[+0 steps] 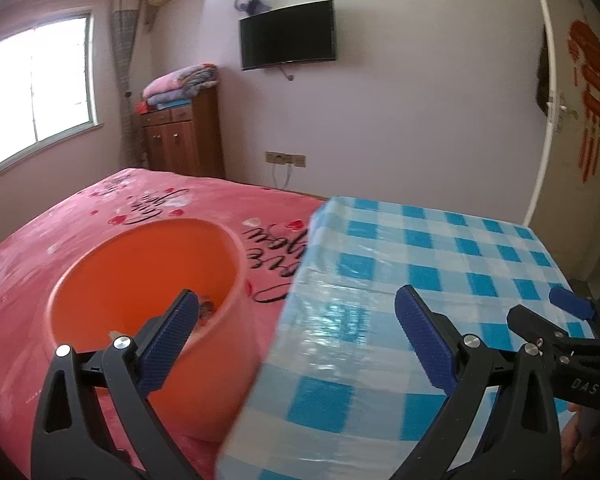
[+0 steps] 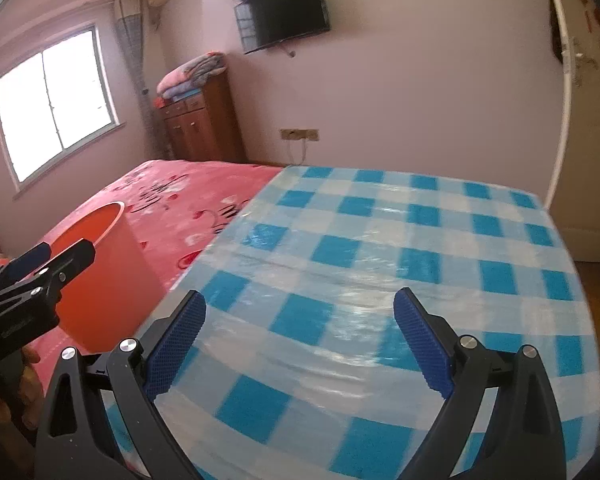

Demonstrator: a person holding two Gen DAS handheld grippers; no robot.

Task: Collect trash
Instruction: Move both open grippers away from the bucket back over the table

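An orange bin (image 1: 148, 280) stands beside the left edge of a table with a blue and white checked cloth (image 1: 440, 264); something small and dark lies inside it (image 1: 208, 309). My left gripper (image 1: 300, 344) is open and empty, over the gap between bin and table. In the right wrist view the bin (image 2: 108, 280) is at the left and the table (image 2: 380, 280) fills the middle. My right gripper (image 2: 300, 348) is open and empty above the table. No trash shows on the cloth.
A bed with a pink printed cover (image 1: 120, 208) lies behind the bin. A wooden cabinet (image 1: 184, 136) with folded blankets stands by the window. A wall TV (image 1: 288, 34) hangs above. A white door (image 1: 580, 100) is at the right.
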